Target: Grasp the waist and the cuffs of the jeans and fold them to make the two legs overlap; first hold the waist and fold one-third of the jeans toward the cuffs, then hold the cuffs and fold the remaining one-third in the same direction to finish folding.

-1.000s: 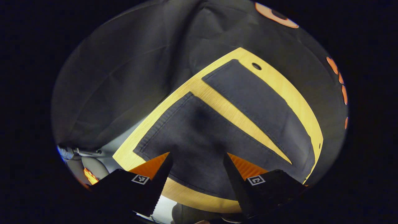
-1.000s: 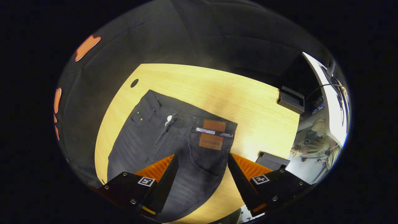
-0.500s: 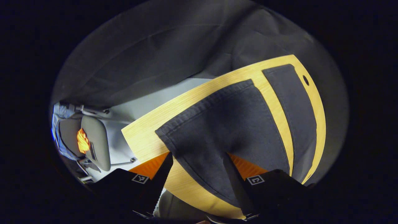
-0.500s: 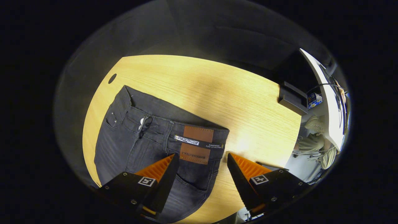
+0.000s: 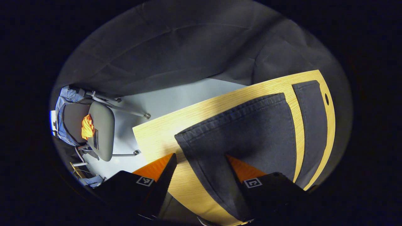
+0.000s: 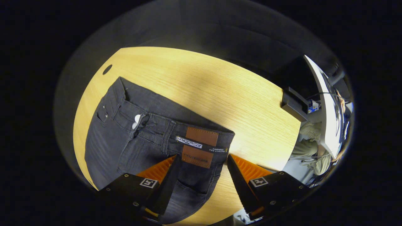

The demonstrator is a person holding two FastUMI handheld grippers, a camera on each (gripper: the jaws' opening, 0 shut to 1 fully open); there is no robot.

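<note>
So, largest to smallest, as we see it now:
Table: we see a light wooden table with a rounded edge [image 6: 220, 91] and a small dark hole near its far corner [image 6: 107, 69]; the same table in the left gripper view [image 5: 157, 138].
Jeans: we log dark grey denim jeans [image 6: 125, 141] lying flat on the table, legs spread apart, not overlapped.
Waist: waistband [image 6: 163, 125] faces the right gripper view, zip fly open, near hip corner close to the fingers.
Legs: in the left gripper view we see the near leg [image 5: 248, 135] and the far leg [image 5: 309, 125], a strip of bare table between them.
Cuffs: near cuff hem [image 5: 232, 113] lies flat, its corner just ahead of the fingers; far cuff [image 5: 304, 86] close to the table edge.
Chair: we note a grey chair [image 5: 100, 131] on the pale floor beyond the table end, something orange on it.
Box: a dark flat box [image 6: 293, 103] sits at the table's far right edge.
Patch: brown leather patch [image 6: 201, 136] on the waistband, a second one just below.
Left gripper [image 5: 201, 160]: we see jaws wide apart, hovering over the near cuff corner, gripping nothing.
Right gripper [image 6: 204, 160]: we see jaws wide apart, straddling the hip end of the waistband from above; contact we cannot tell.
</note>
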